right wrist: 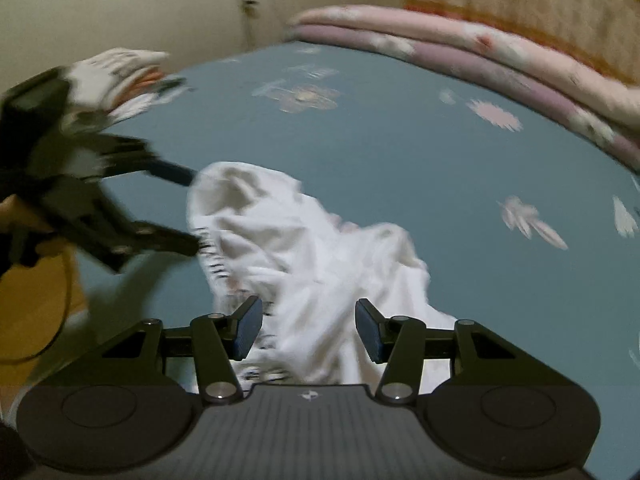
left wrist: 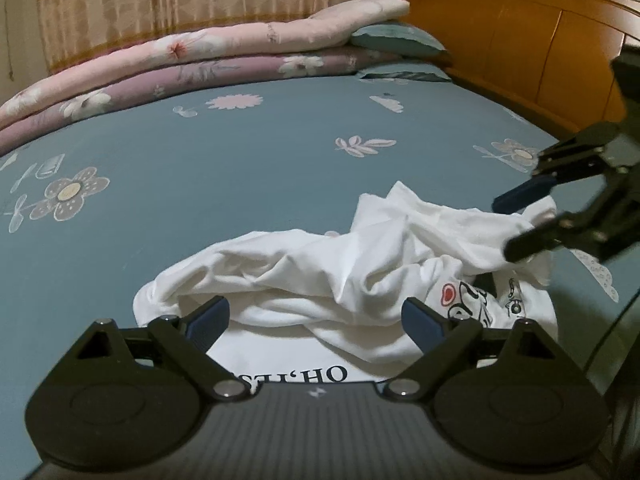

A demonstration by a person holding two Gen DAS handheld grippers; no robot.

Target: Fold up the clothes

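The T-shirt (left wrist: pixel 320 264) before me is white, with black lettering and a small red heart. My bedsheet (left wrist: pixel 200 160) is teal with pale flowers; pink and mauve floral quilts (left wrist: pixel 200 56) line its far edge.

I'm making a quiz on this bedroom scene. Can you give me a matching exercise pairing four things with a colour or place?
Things:
1. shirt
2. sheet
3. headboard
4. quilts

Descriptions:
A. orange-brown wood
B. white, crumpled, with black lettering
C. stacked along the bed's far edge, pink on purple
D. blue-grey with flower prints

Pairs: 1-B, 2-D, 3-A, 4-C
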